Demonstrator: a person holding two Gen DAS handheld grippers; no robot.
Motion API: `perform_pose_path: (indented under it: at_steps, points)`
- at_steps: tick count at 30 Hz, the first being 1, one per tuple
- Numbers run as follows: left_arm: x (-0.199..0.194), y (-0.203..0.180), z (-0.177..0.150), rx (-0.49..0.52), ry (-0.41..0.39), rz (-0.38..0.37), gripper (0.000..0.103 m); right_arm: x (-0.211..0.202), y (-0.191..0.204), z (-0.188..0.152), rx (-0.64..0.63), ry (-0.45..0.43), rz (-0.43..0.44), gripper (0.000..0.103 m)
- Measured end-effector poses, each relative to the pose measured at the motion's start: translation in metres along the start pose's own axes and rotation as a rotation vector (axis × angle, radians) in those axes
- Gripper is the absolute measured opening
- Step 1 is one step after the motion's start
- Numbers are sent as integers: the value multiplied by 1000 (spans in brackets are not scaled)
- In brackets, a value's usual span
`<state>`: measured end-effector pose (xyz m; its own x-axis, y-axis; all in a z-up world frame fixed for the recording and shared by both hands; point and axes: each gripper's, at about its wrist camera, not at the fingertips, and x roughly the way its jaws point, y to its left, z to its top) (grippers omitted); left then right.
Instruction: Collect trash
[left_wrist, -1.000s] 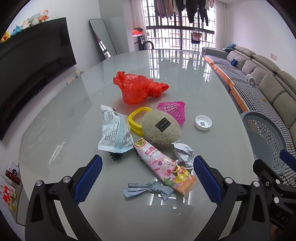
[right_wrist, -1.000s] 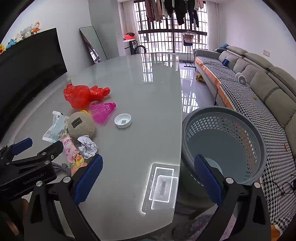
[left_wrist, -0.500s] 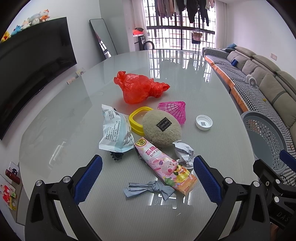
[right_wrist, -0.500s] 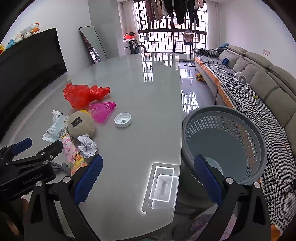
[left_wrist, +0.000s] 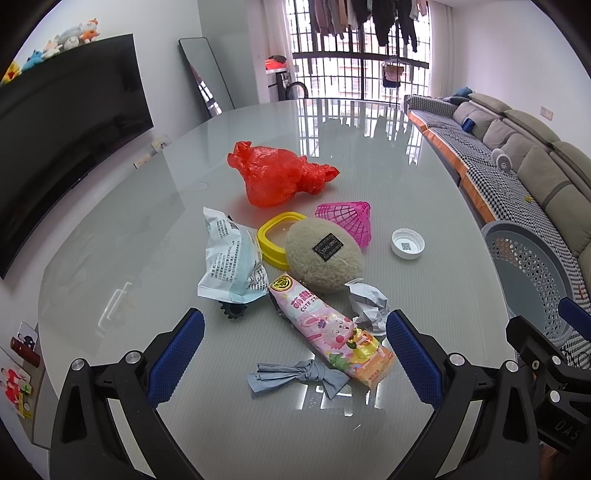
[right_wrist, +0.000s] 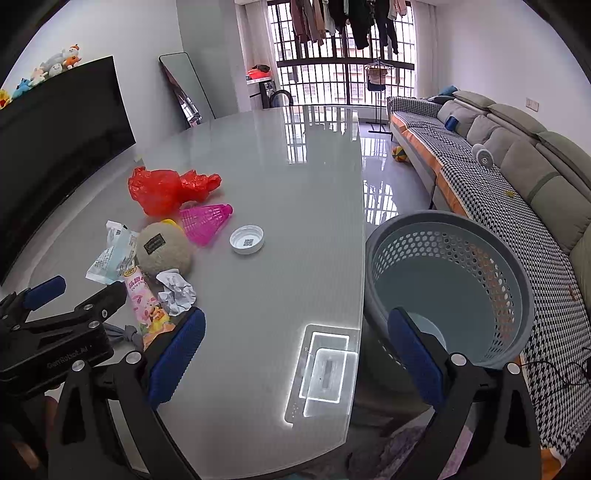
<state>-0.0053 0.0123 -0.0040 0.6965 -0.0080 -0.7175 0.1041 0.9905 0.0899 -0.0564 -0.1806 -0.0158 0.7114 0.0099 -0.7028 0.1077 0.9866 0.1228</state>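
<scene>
Trash lies in a loose pile on the glossy grey table (left_wrist: 369, 155): a red plastic bag (left_wrist: 277, 177), a white-blue wrapper (left_wrist: 232, 258), a pink snack packet (left_wrist: 328, 328), crumpled white paper (left_wrist: 369, 306), a grey knotted strip (left_wrist: 295, 374), a white cap (left_wrist: 407, 243) and a pink shuttlecock (left_wrist: 347, 218). My left gripper (left_wrist: 295, 354) hangs open just above the near end of the pile, over the strip and packet. My right gripper (right_wrist: 295, 354) is open over the table's right edge, beside the grey perforated bin (right_wrist: 448, 291). Neither holds anything.
A beige fuzzy oval (left_wrist: 325, 254) rests against a yellow ring (left_wrist: 273, 240), with a small black gear (left_wrist: 232, 312) under the wrapper. A sofa (right_wrist: 517, 166) runs along the right wall behind the bin. A black TV (left_wrist: 62, 147) lines the left wall.
Both grippers have barely shifted; the left view has crept very slightly toward the pile. Both stay open and nothing on the table has moved.
</scene>
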Motion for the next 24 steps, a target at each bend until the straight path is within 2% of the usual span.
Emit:
perform_pose_path:
  at_steps: [11,19,24]
  points:
    - [3,17,-1,-16,-1,1,97,11,16,4,-35,14,54,95]
    - [15,56,-10,-46,30,69,97,38,54,7,-126,82,129,95]
    - [20,74,-16,-65,41,96,97,61,72,11,-161,123,141,95]
